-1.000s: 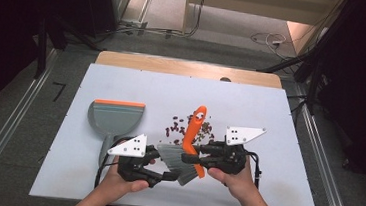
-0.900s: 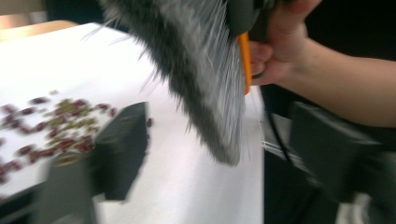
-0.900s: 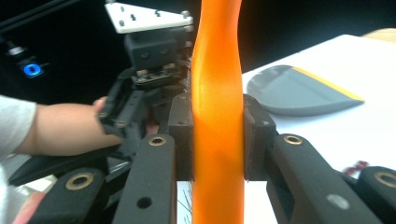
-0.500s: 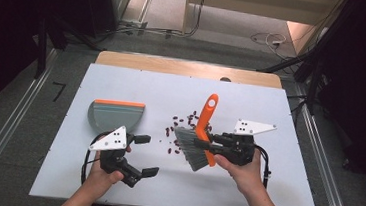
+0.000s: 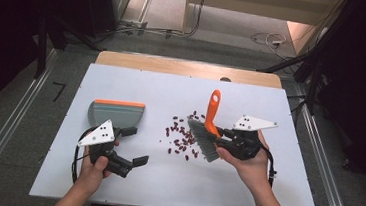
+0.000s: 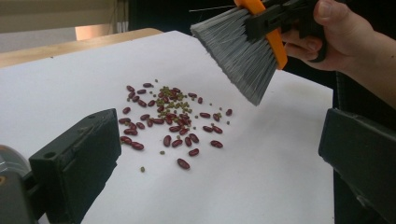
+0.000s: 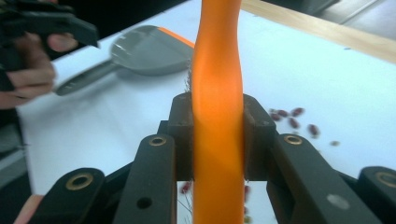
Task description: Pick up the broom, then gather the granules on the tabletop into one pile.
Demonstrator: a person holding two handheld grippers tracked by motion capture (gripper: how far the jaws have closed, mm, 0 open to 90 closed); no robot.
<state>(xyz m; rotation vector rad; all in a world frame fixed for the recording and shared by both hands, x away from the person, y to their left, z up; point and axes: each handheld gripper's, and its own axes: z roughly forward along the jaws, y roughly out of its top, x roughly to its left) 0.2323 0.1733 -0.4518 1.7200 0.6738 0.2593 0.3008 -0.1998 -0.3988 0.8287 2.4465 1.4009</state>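
surface: white table (image 5: 163, 191) | on it: grey dustpan (image 5: 117, 115), scattered beans (image 5: 180, 135)

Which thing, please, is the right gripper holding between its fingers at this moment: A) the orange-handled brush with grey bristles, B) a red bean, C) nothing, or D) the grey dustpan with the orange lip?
A: the right gripper is shut on the orange-handled brush with grey bristles, its handle clamped in the right gripper view.

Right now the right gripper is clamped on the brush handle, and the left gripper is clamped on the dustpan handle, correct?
Not quite. The right gripper does clamp the brush, but the high view shows the left gripper open and empty, beside the dustpan.
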